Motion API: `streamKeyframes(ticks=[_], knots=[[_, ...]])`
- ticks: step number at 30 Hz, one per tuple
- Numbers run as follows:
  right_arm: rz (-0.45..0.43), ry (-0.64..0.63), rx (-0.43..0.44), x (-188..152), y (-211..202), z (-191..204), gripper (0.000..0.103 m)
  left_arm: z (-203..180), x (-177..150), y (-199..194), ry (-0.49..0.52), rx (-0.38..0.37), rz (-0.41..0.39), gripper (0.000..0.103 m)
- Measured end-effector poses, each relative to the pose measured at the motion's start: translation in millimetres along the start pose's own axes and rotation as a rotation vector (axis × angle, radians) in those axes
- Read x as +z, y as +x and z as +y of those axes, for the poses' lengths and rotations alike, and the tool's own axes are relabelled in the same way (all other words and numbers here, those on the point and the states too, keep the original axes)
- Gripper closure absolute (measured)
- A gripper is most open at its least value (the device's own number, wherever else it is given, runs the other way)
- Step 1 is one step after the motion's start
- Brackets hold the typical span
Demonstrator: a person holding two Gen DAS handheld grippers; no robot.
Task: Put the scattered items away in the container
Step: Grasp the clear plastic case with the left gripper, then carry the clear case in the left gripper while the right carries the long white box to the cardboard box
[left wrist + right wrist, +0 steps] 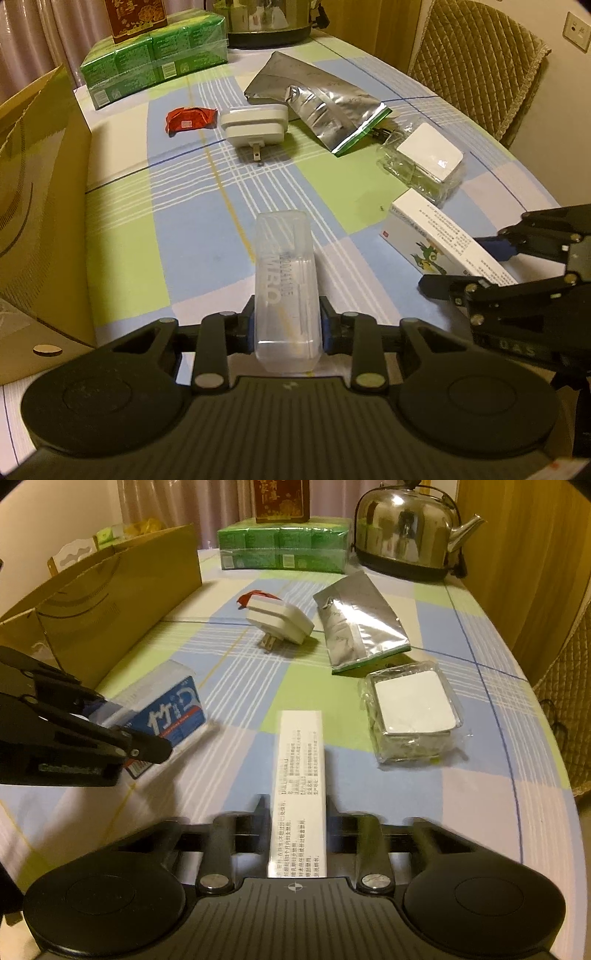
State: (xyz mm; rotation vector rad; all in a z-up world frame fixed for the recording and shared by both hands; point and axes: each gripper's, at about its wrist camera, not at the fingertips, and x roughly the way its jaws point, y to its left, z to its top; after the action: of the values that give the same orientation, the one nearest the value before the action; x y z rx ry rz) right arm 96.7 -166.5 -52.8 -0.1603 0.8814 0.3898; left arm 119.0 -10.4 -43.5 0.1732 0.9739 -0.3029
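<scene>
In the left wrist view my left gripper point(286, 326) is shut on a clear plastic case point(286, 280) that lies lengthwise on the checked tablecloth. The right wrist view shows the same case with a blue label point(166, 709) in the left gripper point(129, 723). My right gripper point(297, 808) is shut on a long white medicine box point(299, 760), one finger against each long side. From the left wrist view the right gripper point(465, 264) straddles that box point(439, 236). The open cardboard box point(44, 184) point(110, 602) stands at the table's left.
Scattered further back are a red packet point(190, 120), a white plug adapter point(255, 125), a silver foil pouch point(325, 110) and a clear-wrapped white square point(424, 162). Behind them stand a green multipack point(155, 62) and a steel kettle point(406, 535). A quilted chair point(476, 59) borders the right edge.
</scene>
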Motion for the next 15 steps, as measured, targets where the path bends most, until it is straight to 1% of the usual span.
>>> streamKeyframes(ticks=[9, 15], knots=[[-0.052, -0.006, -0.009, 3, -23, 6, 0.08, 1, -1, -21, -0.013, 0.004, -0.043, 0.077], [-0.101, -0.024, -0.005, 16, -44, 18, 0.08, 8, -2, -50, -0.033, 0.014, -0.089, 0.077]])
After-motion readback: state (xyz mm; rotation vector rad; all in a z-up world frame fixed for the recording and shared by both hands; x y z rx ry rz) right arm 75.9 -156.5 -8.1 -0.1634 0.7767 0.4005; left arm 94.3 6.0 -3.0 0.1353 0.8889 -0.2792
